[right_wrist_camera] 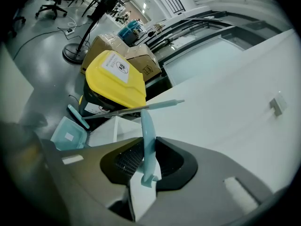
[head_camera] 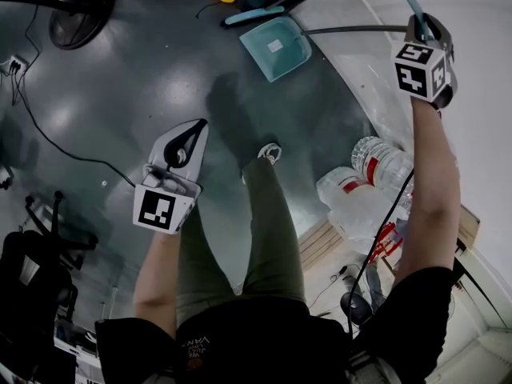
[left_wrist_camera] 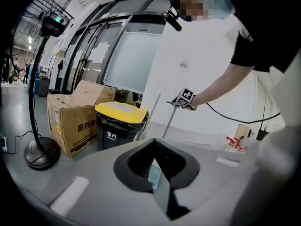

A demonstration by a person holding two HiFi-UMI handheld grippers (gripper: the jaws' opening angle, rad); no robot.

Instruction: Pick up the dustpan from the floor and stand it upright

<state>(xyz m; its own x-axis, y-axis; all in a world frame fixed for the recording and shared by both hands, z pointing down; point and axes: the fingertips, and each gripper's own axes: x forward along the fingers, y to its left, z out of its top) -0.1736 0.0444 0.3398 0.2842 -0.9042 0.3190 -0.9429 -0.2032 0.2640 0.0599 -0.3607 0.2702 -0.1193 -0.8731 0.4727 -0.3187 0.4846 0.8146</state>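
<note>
The right gripper (head_camera: 418, 13) was high by the white wall (head_camera: 484, 14), and its fingers were closed on the teal grip (right_wrist_camera: 147, 140) at the end of the handle of the dustpan (head_camera: 276, 48). The dark rod (head_camera: 356, 30) ran from that grip down to the dustpan, which was low at the grey floor (head_camera: 136, 78), close to the foot of the wall; I could not tell if its edge touched the floor. Just behind the dustpan stood a bin (right_wrist_camera: 113, 76) with a yellow lid, and beside the bin some boxes (left_wrist_camera: 75, 121). A teal stick (head_camera: 252, 14) lay between the dustpan and the bin. The left gripper (head_camera: 196, 132) hung over open floor, well apart from the dustpan, its fingers together with nothing in them. Left of the dustpan the floor lay open as far as a round stand base (head_camera: 80, 10) and a cable (head_camera: 48, 138). On the right, a pack of bottles (head_camera: 372, 170) lay along the wall, near the person's leg (head_camera: 264, 214)
</note>
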